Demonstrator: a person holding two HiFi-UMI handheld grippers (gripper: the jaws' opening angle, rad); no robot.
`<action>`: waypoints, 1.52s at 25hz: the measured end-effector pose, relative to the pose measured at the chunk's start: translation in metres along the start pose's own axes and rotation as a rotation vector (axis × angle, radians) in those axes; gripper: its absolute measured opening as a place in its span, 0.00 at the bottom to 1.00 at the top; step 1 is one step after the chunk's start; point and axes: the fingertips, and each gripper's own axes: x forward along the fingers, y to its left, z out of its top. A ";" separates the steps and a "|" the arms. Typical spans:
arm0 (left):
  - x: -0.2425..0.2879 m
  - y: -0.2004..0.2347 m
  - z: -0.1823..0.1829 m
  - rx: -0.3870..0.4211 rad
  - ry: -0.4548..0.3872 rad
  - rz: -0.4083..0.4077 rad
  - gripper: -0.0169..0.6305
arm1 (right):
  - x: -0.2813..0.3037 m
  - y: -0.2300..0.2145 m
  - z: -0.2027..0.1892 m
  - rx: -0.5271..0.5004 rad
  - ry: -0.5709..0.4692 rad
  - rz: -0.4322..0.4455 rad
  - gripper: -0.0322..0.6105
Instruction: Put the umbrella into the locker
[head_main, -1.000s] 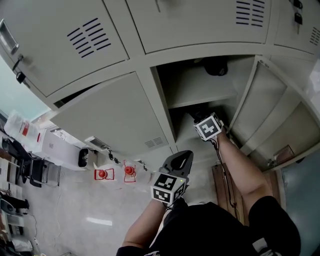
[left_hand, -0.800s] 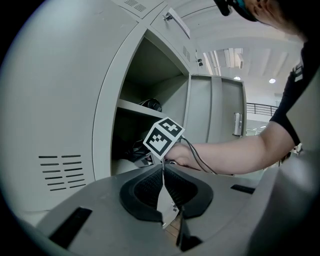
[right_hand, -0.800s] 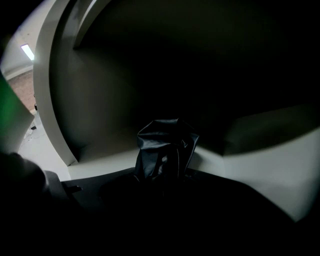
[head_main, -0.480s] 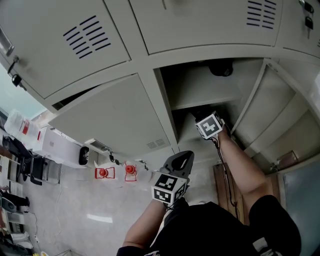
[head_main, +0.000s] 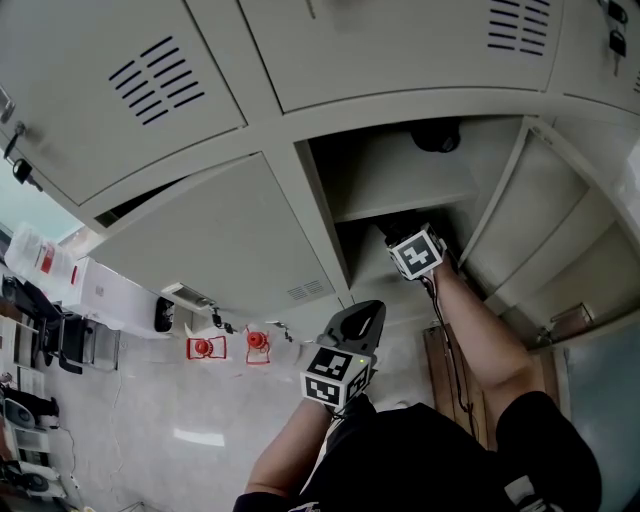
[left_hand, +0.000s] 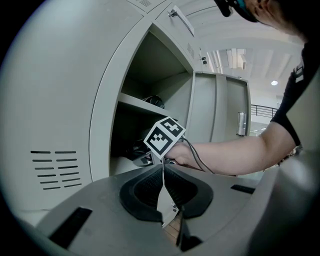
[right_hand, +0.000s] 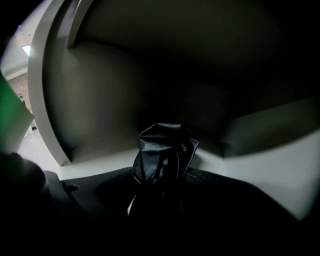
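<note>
In front of the locker, below its closed left door, the left gripper hangs with its jaws together and nothing between them. The right gripper reaches into the locker's open compartment, under the shelf. Its jaws have just been opening and stand wide. Between them, the folded black umbrella rests on the compartment floor.

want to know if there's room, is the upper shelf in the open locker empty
No, a dark object sits toward the back of the upper shelf inside the open locker.
</note>
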 end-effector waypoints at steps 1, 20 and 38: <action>0.000 -0.001 0.000 0.000 0.000 -0.001 0.06 | -0.002 0.000 0.002 -0.001 -0.011 -0.004 0.51; -0.008 -0.018 0.005 0.011 -0.025 0.012 0.06 | -0.030 0.008 0.012 0.000 -0.128 -0.045 0.56; -0.037 -0.071 -0.004 0.024 -0.033 0.044 0.06 | -0.105 0.047 0.007 -0.020 -0.243 0.027 0.56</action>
